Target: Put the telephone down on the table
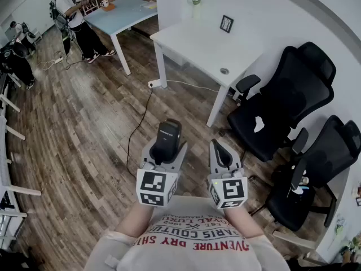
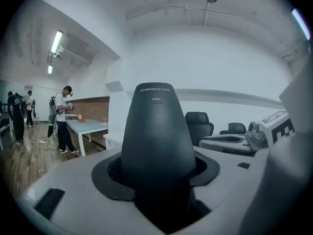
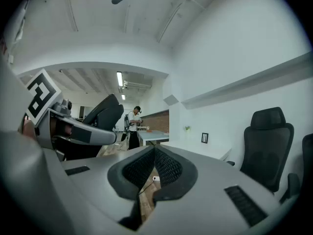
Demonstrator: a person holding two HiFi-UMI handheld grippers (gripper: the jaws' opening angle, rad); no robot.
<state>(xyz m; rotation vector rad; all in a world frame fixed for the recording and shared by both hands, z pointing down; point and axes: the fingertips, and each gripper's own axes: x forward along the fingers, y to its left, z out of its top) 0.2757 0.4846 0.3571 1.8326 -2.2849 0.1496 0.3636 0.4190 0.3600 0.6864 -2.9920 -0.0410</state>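
1. Head view findings: the left gripper [image 1: 164,154] is clamped on the telephone [image 1: 168,135], a black handset that stands upright between the jaws, with its upper end well clear of them. It is held in the air over the wooden floor [image 1: 84,151], just in front of the person's body.
2. Left gripper view confirms the grip. The handset fills the space between the pads, which stand part-way apart and press against its sides.
3. The right gripper [image 1: 221,151] carries nothing. Its own view shows the jaws drawn together, with only a sliver of floor visible between them.
4. The white table [image 1: 197,47] stands well apart from both grippers, ahead of the person. Two black office chairs [image 1: 282,106] stand to its right, and a small picture frame [image 1: 226,23] sits near its far edge.
5. Step in hand, as judged: carrying the telephone. It has not yet been put down.
6. Next move calls for bringing the handset over a bare part of the tabletop and lowering it until it rests there. Only then should the left jaws be opened, because a release from height would risk a drop.
7. Writing: the handset bears "CHINO-E" in white, with a short code beneath that begins with "A"; its digits are uncertain. The person's shirt [image 1: 194,239] carries red print, upside down and cut off, of which only "DRY" is clear. The marker cubes show patterns and no text.
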